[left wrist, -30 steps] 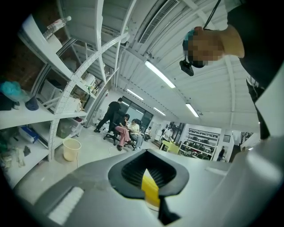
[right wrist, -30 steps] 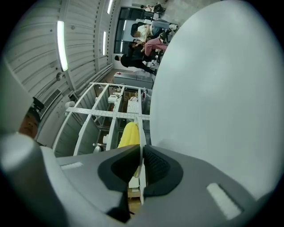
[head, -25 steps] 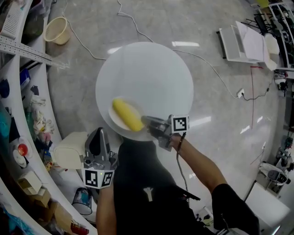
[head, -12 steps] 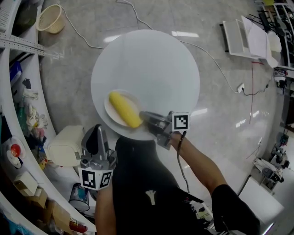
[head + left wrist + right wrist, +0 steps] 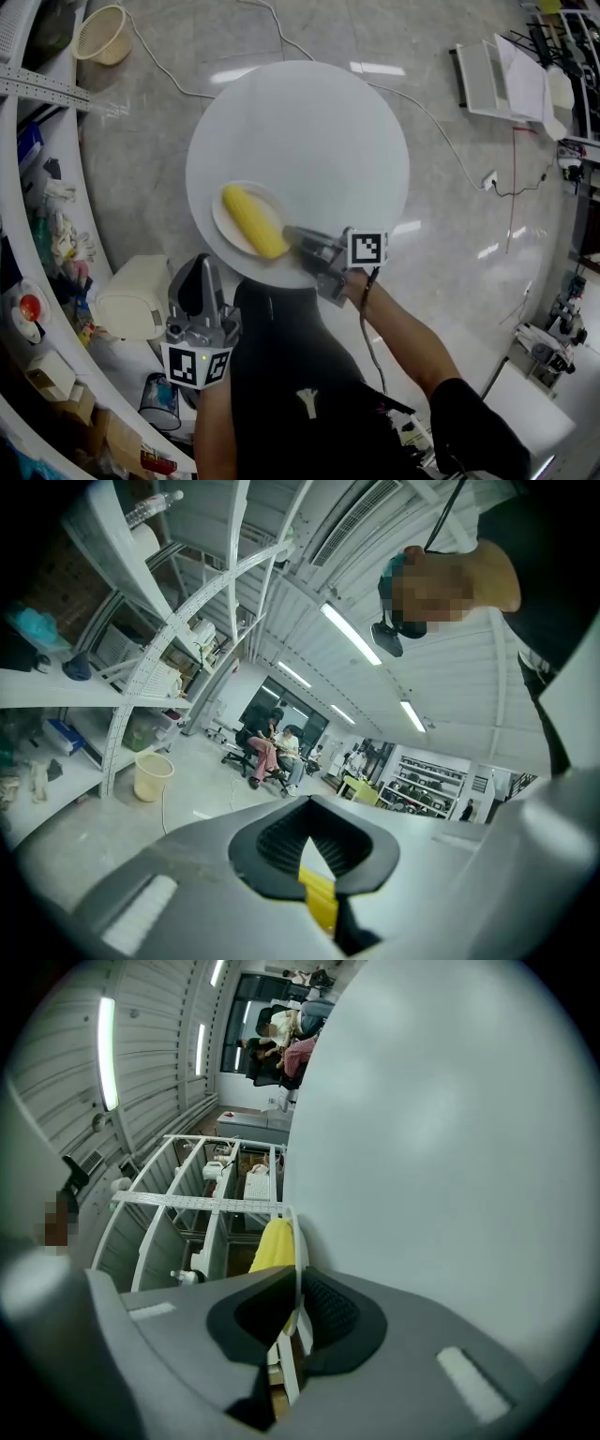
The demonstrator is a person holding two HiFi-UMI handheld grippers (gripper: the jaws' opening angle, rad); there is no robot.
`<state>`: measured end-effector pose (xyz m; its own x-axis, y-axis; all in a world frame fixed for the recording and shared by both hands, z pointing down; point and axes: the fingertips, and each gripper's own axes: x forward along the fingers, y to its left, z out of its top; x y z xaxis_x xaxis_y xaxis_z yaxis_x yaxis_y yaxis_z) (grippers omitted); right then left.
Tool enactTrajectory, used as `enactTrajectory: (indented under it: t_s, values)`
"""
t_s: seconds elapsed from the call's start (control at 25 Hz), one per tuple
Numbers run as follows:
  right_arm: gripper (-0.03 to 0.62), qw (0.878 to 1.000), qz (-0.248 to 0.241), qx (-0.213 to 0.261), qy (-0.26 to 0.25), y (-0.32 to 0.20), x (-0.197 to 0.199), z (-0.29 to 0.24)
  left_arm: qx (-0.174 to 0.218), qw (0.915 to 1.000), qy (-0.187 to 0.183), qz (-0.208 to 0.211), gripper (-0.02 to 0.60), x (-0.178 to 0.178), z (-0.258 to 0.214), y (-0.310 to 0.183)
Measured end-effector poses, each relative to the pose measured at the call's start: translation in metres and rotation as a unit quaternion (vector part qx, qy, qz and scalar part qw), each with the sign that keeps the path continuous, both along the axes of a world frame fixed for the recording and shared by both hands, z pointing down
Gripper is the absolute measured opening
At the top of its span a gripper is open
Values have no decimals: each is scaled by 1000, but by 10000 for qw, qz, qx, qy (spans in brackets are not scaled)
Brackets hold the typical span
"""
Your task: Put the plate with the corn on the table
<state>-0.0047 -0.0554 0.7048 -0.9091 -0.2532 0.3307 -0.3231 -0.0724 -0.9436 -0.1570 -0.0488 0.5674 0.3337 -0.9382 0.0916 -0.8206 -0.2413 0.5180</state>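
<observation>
My right gripper [image 5: 300, 241] was clenched on the near rim of the plate [image 5: 228, 228]; in the right gripper view the thin white rim [image 5: 298, 1252] ran straight between its pads [image 5: 328, 1312], pinched on both sides. The corn [image 5: 253, 221] lay slantwise across the plate, one end close to the gripper, and showed as a yellow lump [image 5: 272, 1246] just past the jaws. The plate sat at the near edge of the round white tabletop [image 5: 319, 131], on its left part as I looked down. Whether it rested fully on the surface or hung a hair above it I could not tell.

My left gripper [image 5: 199, 270] was held off to the left, below the tabletop's edge and well apart from the plate. Its jaws were drawn together at the tips with nothing in them [image 5: 314, 841], pointing out across the room toward a pale basket [image 5: 150, 775] on the floor and some seated people [image 5: 267, 752] far off. Shelves [image 5: 23, 178] curved along my left, and a cream box-like thing [image 5: 136, 298] stood just beside the left gripper
</observation>
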Motion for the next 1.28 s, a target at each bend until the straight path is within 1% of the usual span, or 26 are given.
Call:
enactTrajectory:
  t_s: [0.2,0.4,0.52,0.64,0.76,0.96,1.28]
  values:
    - [37,9999,-51,118,103,-2,-1,-1,-22,10000,29,-5,6,0,1,1]
    - [35,9995,-24,121,283,-3,-3,0,-37,10000,46,-20,6,-2,2,0]
    - [35,9991,26,-5,414,-2,-3,2,-49,10000,65,-19,6,-3,2,0]
    - [35,9972,112,-208,705,0,1,6,-69,9999,86,4,5,-1,2,0]
    - [38,9955,123,-235,906,1,2,8,-75,9999,113,22,6,0,2,2]
    - [48,9926,1,-185,1200,3,2,10,-72,9998,142,75,6,3,1,5]
    - [64,9891,-119,-89,1464,3,1,9,-77,9998,173,59,6,3,-1,10]
